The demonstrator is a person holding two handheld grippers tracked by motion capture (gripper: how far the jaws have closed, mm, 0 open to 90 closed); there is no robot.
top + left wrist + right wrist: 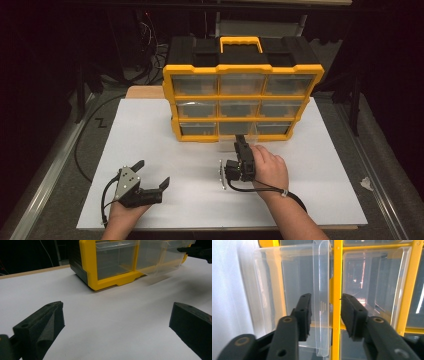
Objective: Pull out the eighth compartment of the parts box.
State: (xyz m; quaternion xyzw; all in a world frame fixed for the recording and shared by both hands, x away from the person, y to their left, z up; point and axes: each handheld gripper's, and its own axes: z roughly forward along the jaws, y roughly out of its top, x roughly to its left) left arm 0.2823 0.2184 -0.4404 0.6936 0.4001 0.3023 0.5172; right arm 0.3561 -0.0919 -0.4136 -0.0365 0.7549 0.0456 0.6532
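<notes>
A yellow and black organizer [243, 67] with several clear drawers stands upright at the back of the white board [150, 130]. Its bottom middle drawer [238, 129] is slid out a little, as the left gripper view also shows for this drawer [160, 263]. My right gripper [241, 139] reaches the front of that drawer. In the right gripper view the right gripper [325, 307] is open, with its jaws on either side of the drawer's clear handle lip [321, 277]: one jaw is close against it, the other apart. My left gripper [153, 172] rests open at the front left with nothing in it, as the left gripper view [116, 320] confirms.
Bare white board lies between the two hands and to the right of the organizer. Cables [150, 35] run behind the organizer at the back left. A metal rail [45, 180] borders the table's left side. A small white scrap [366, 183] lies off the board at the right.
</notes>
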